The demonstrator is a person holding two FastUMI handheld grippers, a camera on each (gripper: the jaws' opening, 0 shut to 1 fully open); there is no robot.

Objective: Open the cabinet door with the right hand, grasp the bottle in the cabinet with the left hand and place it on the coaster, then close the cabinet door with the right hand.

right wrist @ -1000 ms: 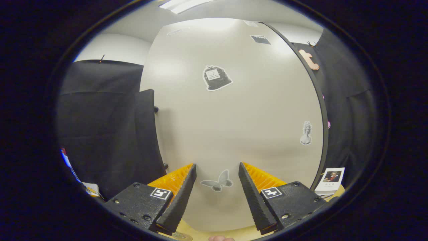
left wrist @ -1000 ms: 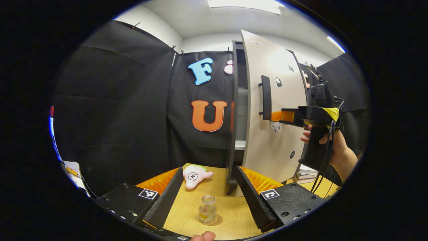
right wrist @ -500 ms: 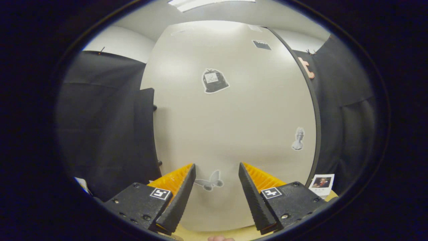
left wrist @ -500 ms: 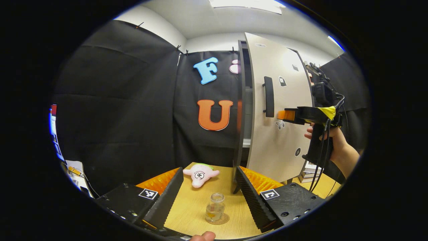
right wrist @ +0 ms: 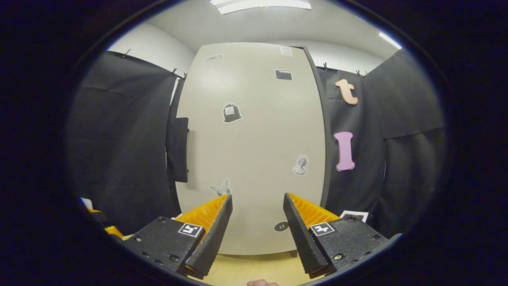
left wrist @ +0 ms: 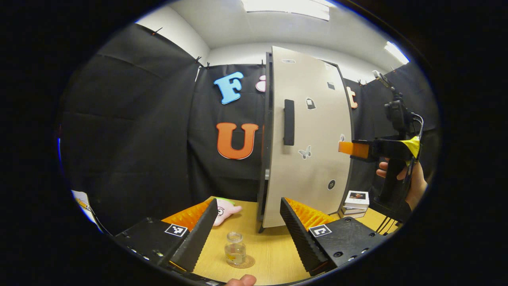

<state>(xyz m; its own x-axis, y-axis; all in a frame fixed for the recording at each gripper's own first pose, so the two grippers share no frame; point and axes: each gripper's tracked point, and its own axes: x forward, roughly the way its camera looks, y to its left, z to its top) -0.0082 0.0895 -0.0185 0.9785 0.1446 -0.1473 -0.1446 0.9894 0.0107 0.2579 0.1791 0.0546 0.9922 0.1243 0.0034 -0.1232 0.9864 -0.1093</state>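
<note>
- The table [left wrist: 274,248] is light wood, also seen under the cabinet in the right gripper view [right wrist: 246,270].
- The cabinet [left wrist: 305,159] stands on it, toward the back.
- The coaster [left wrist: 247,263] lies in front of the cabinet, nearer the camera; the bottle [left wrist: 235,248] stands upright on it.
- A pink plush toy [left wrist: 224,210] lies left of the cabinet's foot.
- A stack of books [left wrist: 355,203] sits right of the cabinet, close to its side.

I see black cloth walls [left wrist: 131,131] all round. Above them, a white ceiling [right wrist: 254,24] with bright strip lights [left wrist: 285,6]. The tabletop [left wrist: 270,246] is pale wood.
</note>
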